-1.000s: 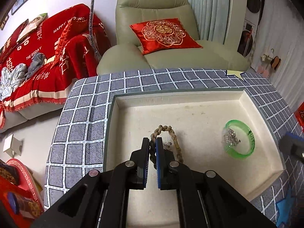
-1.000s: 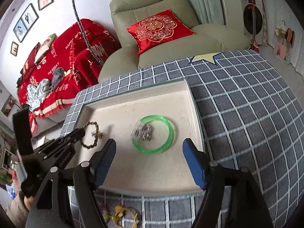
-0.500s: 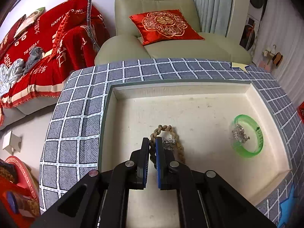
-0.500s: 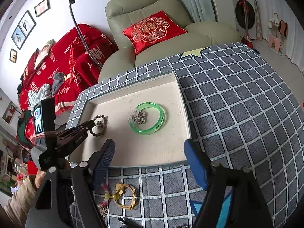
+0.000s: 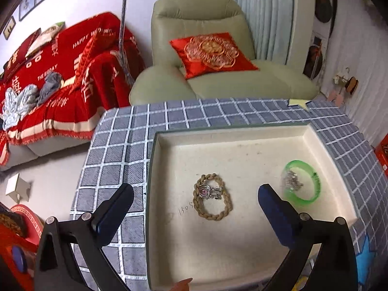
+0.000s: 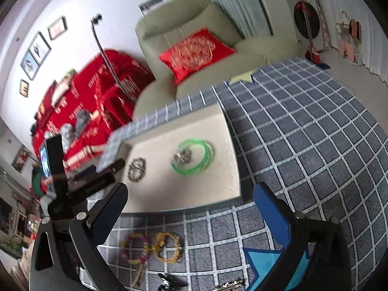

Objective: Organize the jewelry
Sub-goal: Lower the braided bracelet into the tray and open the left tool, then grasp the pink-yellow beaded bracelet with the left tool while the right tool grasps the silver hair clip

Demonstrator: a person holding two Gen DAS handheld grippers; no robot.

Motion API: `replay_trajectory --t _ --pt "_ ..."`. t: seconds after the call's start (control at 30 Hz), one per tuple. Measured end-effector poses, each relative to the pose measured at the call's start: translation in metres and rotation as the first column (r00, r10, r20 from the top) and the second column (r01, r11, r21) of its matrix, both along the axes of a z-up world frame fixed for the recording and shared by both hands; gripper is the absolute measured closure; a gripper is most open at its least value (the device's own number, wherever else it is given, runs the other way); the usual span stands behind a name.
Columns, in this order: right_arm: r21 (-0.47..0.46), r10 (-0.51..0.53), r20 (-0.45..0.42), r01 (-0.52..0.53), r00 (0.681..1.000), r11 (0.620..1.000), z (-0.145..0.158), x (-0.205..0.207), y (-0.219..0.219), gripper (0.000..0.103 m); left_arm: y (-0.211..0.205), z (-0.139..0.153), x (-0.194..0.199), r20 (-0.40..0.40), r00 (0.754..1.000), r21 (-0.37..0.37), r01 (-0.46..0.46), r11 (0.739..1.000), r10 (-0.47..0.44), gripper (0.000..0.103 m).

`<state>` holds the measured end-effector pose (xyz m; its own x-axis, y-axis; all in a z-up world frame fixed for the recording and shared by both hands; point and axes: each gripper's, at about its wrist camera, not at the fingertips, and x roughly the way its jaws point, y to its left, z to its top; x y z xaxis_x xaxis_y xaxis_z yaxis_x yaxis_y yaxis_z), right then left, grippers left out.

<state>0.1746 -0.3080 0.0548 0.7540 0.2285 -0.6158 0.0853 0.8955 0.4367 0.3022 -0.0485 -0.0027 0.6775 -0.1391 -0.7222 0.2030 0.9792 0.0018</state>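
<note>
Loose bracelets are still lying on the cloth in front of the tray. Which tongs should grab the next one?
Probably the right tongs: open, empty, with the yellow bracelet and beaded bracelet just below them. The left tongs are open over the tray, above the braided bracelet.

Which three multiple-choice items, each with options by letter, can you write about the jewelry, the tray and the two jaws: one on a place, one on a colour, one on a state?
1. Where does the braided rope bracelet lie?
A. Inside the tray
B. On the checked cloth
C. On the armchair

2. What colour is the bangle in the tray?
A. Red
B. Green
C. Yellow

3. How do the jaws of the left gripper stand?
A. Shut on the rope bracelet
B. Shut on nothing
C. Open, holding nothing

Key: 1 A, it rests on the tray floor. 2 B, the ring is clear green. 3 C, the fingers stand wide apart with the bracelet lying free between them.
</note>
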Motion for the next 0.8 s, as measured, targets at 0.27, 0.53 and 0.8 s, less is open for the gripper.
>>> replay_trajectory --t 0.27,0.53,0.8 --pt "-0.030 0.004 -0.042 -0.005 0.999 1.000 0.010 -0.022 -0.004 0.000 0.019 0.018 -0.061 0.012 0.999 -0.026 0.032 0.999 -0.031 0.000" --pt "-0.025 0.007 -0.108 -0.010 0.994 1.000 -0.002 -0.053 -0.008 0.000 0.039 0.004 -0.107 -0.038 0.999 0.006 0.014 1.000 -0.014 0.000" --pt "-0.092 0.013 -0.219 -0.034 0.976 0.995 -0.032 -0.078 0.010 0.000 0.049 -0.024 -0.128 -0.108 0.994 0.010 -0.007 1.000 0.008 0.000"
